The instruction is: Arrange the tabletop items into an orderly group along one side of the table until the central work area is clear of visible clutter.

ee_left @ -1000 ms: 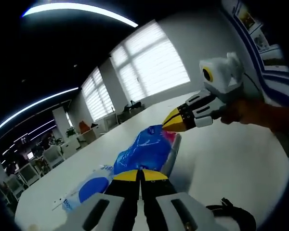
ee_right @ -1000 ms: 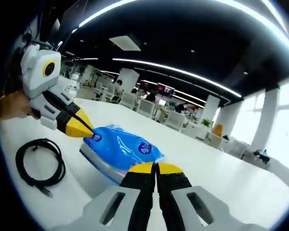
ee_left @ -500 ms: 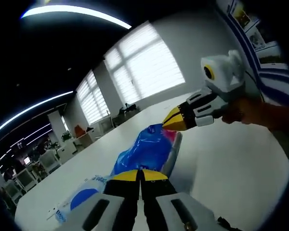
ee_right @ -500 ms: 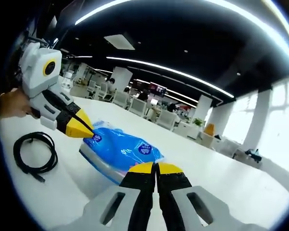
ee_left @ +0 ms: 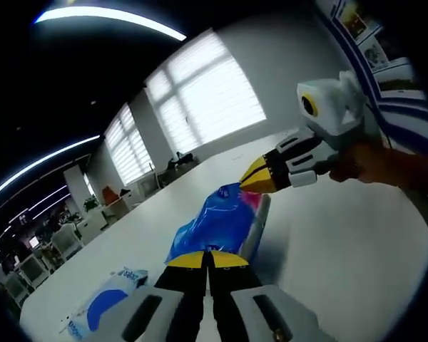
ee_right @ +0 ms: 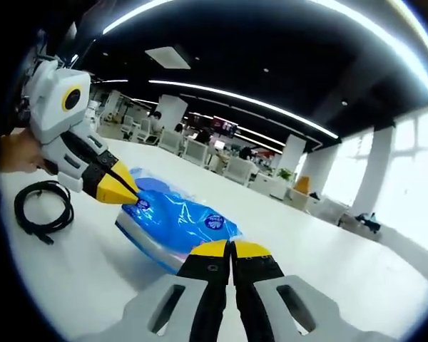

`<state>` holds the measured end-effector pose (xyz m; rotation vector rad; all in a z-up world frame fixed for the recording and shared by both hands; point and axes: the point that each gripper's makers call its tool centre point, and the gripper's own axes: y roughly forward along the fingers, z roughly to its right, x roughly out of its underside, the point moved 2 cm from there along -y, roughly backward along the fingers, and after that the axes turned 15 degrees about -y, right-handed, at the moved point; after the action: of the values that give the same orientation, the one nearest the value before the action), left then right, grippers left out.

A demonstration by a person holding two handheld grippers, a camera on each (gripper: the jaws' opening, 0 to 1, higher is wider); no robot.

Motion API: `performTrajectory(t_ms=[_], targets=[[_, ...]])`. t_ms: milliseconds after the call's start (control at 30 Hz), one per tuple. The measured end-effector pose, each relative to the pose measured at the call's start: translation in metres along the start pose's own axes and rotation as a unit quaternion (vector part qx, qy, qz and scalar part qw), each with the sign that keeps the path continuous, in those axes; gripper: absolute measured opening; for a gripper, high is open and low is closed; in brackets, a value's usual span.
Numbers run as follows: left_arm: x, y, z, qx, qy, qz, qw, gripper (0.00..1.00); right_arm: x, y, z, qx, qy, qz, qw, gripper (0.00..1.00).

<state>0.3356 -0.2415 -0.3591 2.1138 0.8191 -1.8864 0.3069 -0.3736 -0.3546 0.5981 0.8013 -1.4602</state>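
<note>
Item: blue packet, mid-counter, grasped at opposite ends by my left hand-held gripper and right hand-held gripper (both clenched). Cable has drifted outward in view; packet apparently being carried sideward.

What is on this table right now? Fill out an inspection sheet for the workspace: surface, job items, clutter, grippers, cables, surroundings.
Surface: white table, mostly bare around the items.
Job's things: blue plastic pack lying flat between the two grippers; second blue-and-white pack lies apart from it.
Clutter: nothing seen beyond those items and the cable.
Grippers: left gripper and right gripper each have yellow tips closed at opposite ends of the blue plastic pack.
Cables: black coiled cable on the table beside the left gripper, apart from the pack.
Surroundings: open office with desks, chairs, ceiling light strips and windows with blinds.
</note>
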Motion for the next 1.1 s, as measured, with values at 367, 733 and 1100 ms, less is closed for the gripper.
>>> performTrajectory(t_ms=[367,733,1100], targets=[[0.005,0.009,0.01,0.006,-0.004,-0.008,0.9999,0.0,0.025,-0.003,-0.001,-0.008,0.028,-0.011,0.9995,0.0],[0.017,0.007,0.021,0.027,-0.007,-0.031,0.9991,0.03,0.037,-0.003,-0.009,-0.012,0.025,-0.026,0.9993,0.0],[0.031,-0.002,0.017,0.025,-0.019,-0.055,0.998,0.12,0.033,-0.009,-0.008,0.002,0.024,-0.028,0.9993,0.08]])
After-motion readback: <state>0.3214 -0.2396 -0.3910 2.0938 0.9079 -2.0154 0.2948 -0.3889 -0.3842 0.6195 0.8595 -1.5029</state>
